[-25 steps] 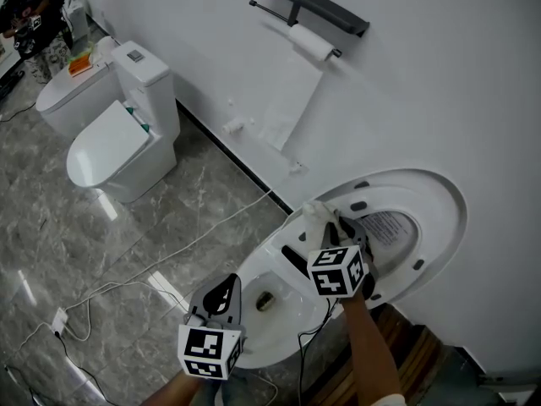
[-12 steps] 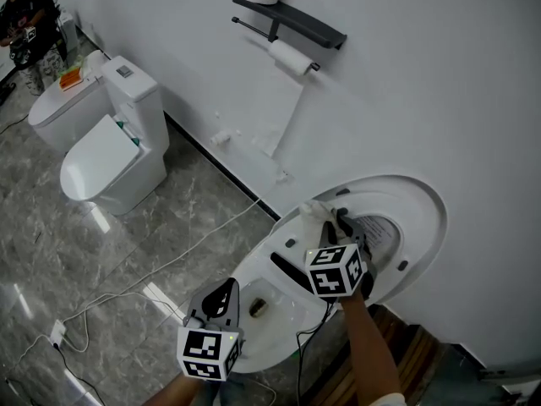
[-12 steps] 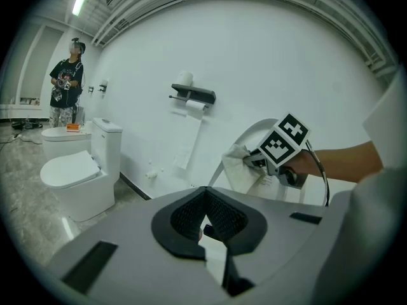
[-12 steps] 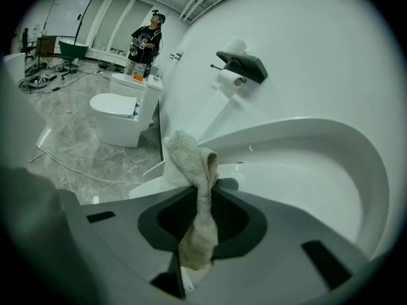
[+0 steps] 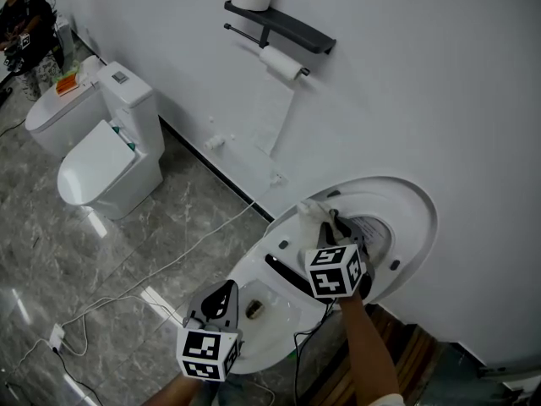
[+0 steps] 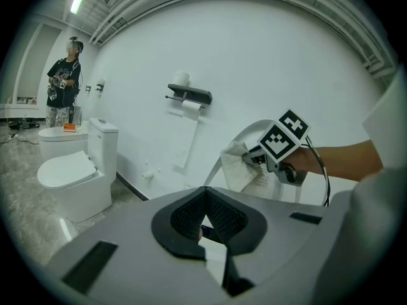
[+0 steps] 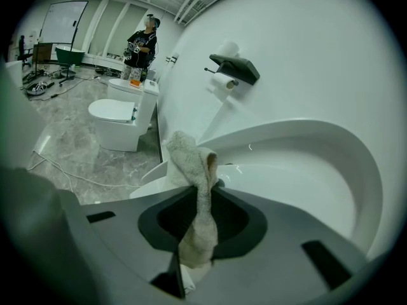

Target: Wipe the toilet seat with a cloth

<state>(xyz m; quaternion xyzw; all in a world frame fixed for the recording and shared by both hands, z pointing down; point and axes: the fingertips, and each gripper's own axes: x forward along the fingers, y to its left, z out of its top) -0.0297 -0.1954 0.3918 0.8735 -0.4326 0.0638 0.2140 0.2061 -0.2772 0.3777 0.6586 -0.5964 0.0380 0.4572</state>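
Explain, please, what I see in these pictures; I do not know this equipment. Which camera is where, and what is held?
There is no robot: a person holds a two-jaw gripper in each hand. One picture comes from a camera on the person's head, looking down. The other two come from cameras riding on the grippers. Below stands a toilet bowl with its seat raised against the wall. The right gripper is shut on a pale cloth, up at the seat. The left gripper is shut and empty.
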